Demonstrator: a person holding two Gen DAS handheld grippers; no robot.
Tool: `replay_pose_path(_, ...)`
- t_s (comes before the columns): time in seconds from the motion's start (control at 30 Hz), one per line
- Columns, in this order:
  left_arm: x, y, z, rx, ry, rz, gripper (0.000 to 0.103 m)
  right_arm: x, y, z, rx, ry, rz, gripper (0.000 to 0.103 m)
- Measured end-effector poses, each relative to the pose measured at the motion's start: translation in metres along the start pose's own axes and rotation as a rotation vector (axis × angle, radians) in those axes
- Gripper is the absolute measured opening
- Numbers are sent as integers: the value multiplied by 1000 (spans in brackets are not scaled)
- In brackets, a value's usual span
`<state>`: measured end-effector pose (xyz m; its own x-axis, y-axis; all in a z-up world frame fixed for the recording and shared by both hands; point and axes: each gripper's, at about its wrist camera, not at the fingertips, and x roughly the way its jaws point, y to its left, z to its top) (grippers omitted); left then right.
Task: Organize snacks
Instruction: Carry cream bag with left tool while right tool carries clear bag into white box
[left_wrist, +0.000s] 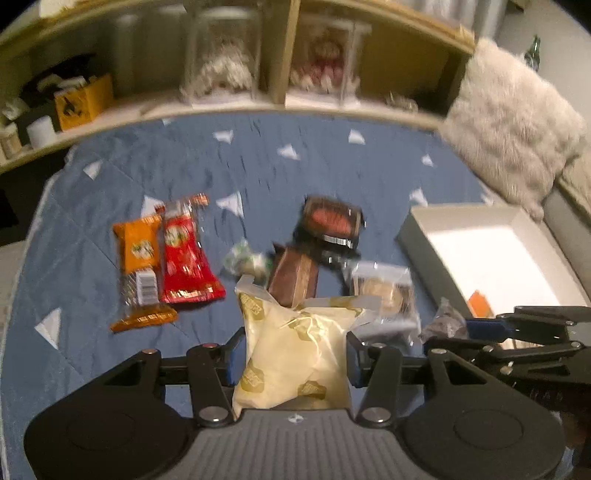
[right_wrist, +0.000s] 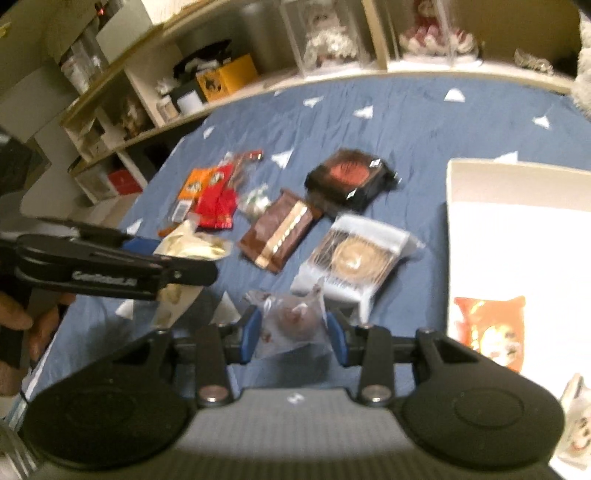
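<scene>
We've got the left tool (left_wrist: 291, 360) clamped on a cream packet (left_wrist: 295, 354), the right tool (right_wrist: 293, 332) pinching a small clear packet (right_wrist: 293, 319), both above the bed (left_wrist: 92, 258), left of the white box (left_wrist: 491, 266). Slippery wrappers could slide free mid-carry.

Almost nothing can be read through the blur. White lettering runs along the black arm of the left claw (right_wrist: 184, 254) in the right wrist view, too smeared to spell out. The orange packet (left_wrist: 142, 266) bears a barcode label with illegible digits.
</scene>
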<state>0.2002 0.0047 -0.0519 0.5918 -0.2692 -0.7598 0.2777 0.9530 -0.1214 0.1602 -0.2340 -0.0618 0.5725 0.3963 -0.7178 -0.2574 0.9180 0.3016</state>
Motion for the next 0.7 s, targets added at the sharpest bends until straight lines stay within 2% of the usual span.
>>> replay_pose_path(0.27,-24,-12,1,-31,-88,36,52,-34,-13,13,53,-108,-31,46)
replay_pose_path(0.7,-48,-48,3,-48,-156,-1,52,-85,-24,13,40,-194,-72,46)
